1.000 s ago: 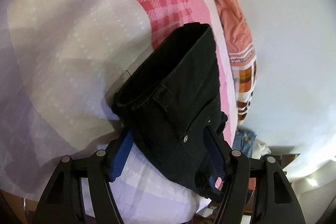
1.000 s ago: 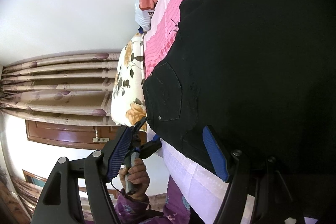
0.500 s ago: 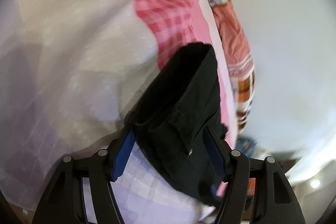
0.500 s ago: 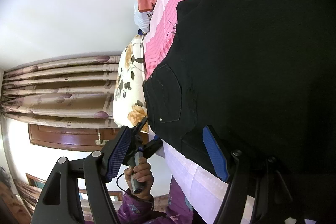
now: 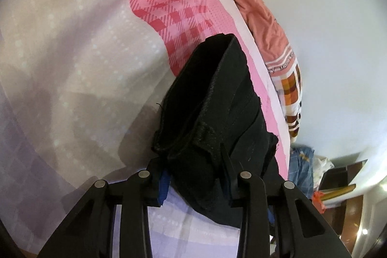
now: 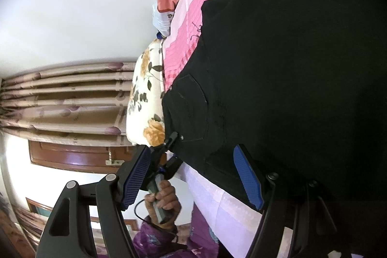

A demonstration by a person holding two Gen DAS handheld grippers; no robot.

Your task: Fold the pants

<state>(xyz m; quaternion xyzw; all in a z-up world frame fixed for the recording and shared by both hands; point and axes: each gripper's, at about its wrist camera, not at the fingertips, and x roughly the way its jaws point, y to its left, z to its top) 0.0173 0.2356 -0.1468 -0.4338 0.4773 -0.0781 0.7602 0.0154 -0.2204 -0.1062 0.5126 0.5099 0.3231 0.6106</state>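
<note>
Meanwhile, black pants (image 6: 278,69) lie spread on a bed covered by a pink-and-lilac checked sheet (image 5: 72,45). At one corner, the left gripper (image 5: 193,175) is closing its jaws, a bunched fold of the dark cloth between them. The right gripper (image 6: 193,175) hovers at the waist edge, jaws apart and gripping nothing. A floral pillow (image 6: 145,103) sits beside the pants.

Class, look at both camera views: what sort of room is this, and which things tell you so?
Most likely a bedroom. Black pants lie on a bed with a pink checked sheet, a floral pillow sits at its edge, and pleated curtains hang by the wall.
</note>
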